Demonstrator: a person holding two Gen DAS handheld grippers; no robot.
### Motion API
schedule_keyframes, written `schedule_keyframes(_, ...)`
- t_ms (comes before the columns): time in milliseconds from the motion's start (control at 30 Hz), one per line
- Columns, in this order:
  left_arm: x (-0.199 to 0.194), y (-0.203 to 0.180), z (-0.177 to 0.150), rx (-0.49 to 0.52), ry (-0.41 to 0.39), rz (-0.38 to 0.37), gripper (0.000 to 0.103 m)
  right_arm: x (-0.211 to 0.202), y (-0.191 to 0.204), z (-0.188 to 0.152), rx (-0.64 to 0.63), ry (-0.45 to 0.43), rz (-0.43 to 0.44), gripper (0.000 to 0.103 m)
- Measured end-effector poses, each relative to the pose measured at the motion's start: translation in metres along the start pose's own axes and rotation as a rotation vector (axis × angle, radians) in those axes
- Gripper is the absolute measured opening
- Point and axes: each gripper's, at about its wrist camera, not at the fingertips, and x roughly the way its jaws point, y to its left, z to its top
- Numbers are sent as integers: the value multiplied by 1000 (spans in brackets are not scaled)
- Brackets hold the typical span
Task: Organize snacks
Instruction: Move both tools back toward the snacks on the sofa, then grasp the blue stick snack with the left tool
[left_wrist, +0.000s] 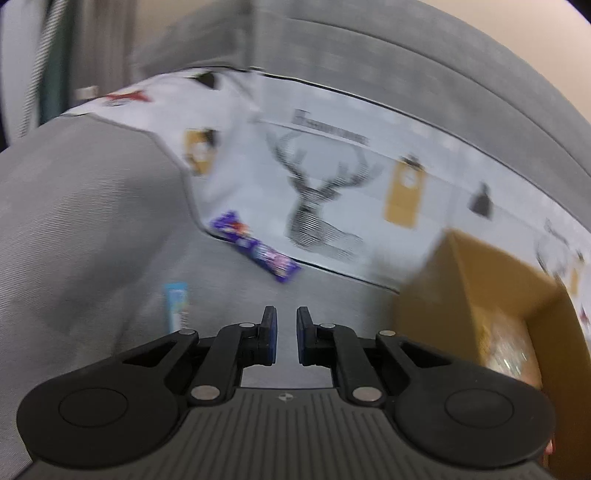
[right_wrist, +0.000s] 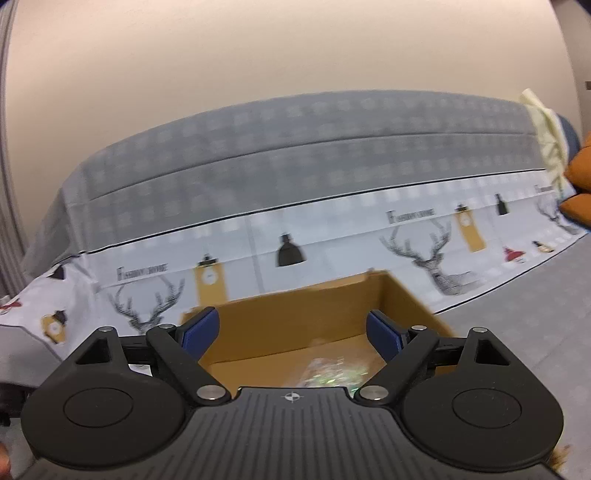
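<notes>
**Snacks: two loose on the sofa, one in the box**

While the purple snack bar (left_wrist: 255, 251) lies on the grey seat at the foot of the deer-print cover (left_wrist: 314, 192), a light blue packet (left_wrist: 176, 306) sits nearer me. My left gripper (left_wrist: 287, 325) is nearly shut, with a narrow gap and nothing between the pads. My right gripper (right_wrist: 291, 332) is spread wide and empty above the cardboard box (right_wrist: 295, 314), with a shiny wrapped snack (right_wrist: 332, 373) inside.
</notes>
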Motion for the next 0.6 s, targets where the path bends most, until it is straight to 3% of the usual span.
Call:
schedule_keyframes(33,1,5,0,-10,-20,17,12,1,6,-1,-10,3,19,85)
schedule_keyframes(133,13,25,-5,-21,-51,81,14,0,23,-4,-56,4,70,65)
schedule_keyframes(200,29,38,-11,-26,-16,125,16,0,30,-5,-79,3,99,41)
schedule_keyframes(267,46,51,-17,-49,27,132,22,0,36,-6,-97,3,120,33)
schedule_keyframes(300,52,54,-21,-41,31,137,30,1,38,-6,-98,8,132,33)
schedule_keyframes(333,59,57,-24,-33,43,151,45,2,40,-6,-98,13,144,33)
schedule_keyframes(367,63,61,-26,-40,52,156,48,3,42,-6,-101,19,152,33)
schedule_keyframes(600,85,67,-37,-19,61,189,46,10,52,-11,-128,51,178,37)
